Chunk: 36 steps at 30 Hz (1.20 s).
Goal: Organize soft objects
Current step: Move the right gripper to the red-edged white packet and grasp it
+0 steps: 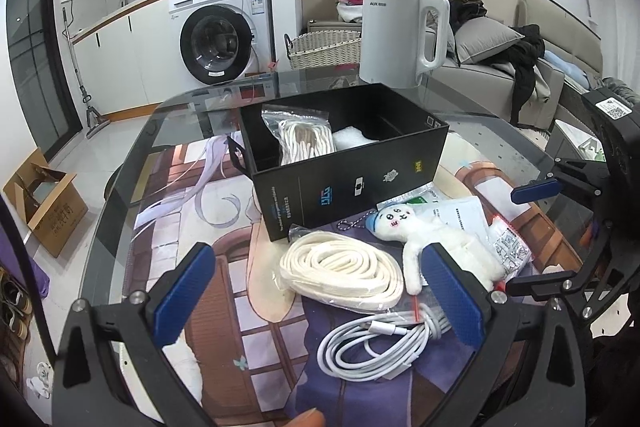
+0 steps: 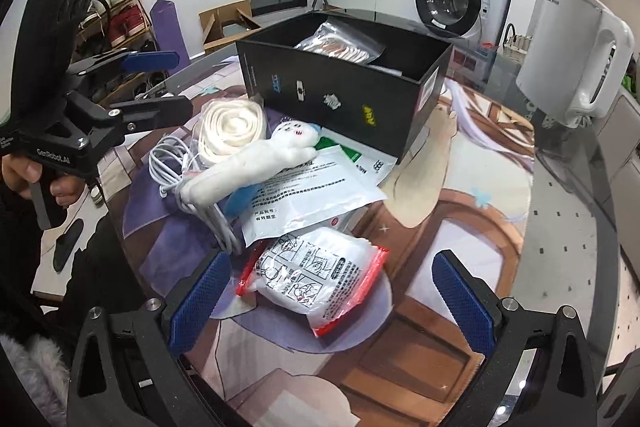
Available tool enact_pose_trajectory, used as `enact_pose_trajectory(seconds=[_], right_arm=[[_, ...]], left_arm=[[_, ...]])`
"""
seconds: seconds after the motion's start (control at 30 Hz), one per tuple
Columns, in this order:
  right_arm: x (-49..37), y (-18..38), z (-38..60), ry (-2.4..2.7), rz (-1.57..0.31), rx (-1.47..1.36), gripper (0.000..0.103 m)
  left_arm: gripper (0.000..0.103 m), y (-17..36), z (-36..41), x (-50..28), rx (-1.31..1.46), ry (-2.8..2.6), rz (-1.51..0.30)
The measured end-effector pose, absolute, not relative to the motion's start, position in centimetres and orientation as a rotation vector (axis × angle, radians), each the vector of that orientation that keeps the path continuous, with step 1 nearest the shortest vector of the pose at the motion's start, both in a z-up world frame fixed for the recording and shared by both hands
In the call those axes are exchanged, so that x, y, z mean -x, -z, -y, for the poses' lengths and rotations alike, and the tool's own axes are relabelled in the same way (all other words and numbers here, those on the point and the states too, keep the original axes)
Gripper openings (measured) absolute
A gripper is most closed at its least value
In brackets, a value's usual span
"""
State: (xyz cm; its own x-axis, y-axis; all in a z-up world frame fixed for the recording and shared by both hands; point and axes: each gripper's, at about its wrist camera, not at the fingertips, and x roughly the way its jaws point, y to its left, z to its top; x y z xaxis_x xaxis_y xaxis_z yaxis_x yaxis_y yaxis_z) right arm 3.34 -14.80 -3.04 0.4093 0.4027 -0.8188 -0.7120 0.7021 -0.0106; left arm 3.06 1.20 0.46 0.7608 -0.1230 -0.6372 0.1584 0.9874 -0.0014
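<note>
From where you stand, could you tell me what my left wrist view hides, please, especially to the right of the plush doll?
Observer: A sealed white pack with red edges lies nearest the right gripper, whose jaws are open and empty.
Operator: Is anything under the plush doll?
Observer: Yes, the plush doll lies across a flat white printed pouch, which runs up to the black box.
Operator: And how does my own gripper look from there?
Observer: Your left gripper is open, held above the coiled cream strap and not touching it.
</note>
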Motion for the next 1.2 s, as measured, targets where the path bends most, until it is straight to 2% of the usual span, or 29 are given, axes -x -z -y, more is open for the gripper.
enact_pose_trajectory(seconds=[1.2], right_arm=[[-5.6, 5.0, 16.6, -0.607, -0.962, 0.366, 0.103]], left_arm=[[0.103, 0.9, -1.5, -3.7, -0.047, 0.138, -0.737]])
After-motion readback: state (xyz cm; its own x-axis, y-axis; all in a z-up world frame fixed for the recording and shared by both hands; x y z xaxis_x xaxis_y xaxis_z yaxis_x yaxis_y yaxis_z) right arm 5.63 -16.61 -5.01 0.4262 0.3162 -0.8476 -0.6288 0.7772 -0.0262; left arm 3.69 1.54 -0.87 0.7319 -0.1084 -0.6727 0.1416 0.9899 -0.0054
